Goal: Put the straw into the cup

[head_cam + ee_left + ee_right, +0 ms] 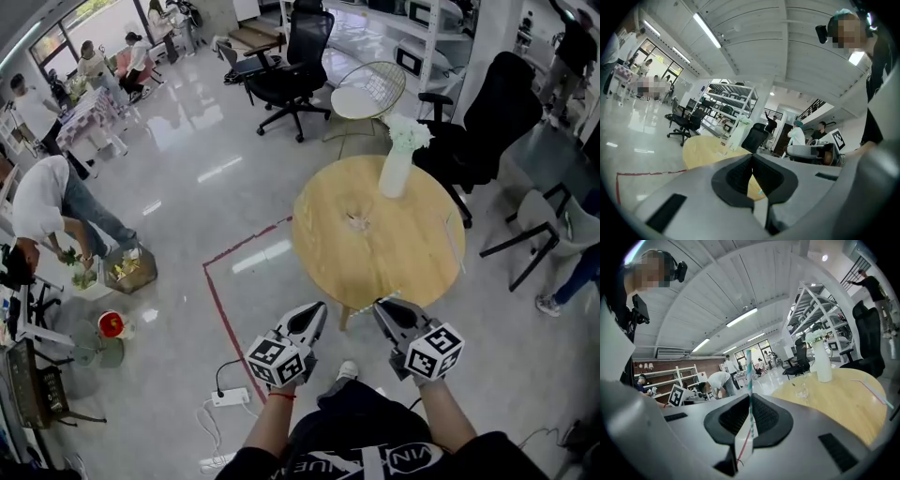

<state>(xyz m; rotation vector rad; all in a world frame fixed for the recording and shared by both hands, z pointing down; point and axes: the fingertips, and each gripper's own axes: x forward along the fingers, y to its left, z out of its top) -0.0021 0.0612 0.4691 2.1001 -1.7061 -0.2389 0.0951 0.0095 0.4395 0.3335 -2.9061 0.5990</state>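
Note:
A teal-striped straw (749, 380) stands upright between the jaws of my right gripper (750, 397), which is shut on it. A small clear glass cup (357, 220) stands near the middle of the round wooden table (328, 244); it also shows ahead in the right gripper view as the cup (802, 390). Both grippers hover side by side just short of the table's near edge: the left gripper (321, 308) and the right gripper (380, 306). The left gripper (752, 157) has its jaws together, with nothing clearly held.
A white vase of flowers (397, 161) stands at the table's far side. A second straw (454, 240) lies near the right rim. Office chairs (291, 70) ring the table. Red floor tape (220, 309) and a power strip (230, 397) lie to the left, and people work further off.

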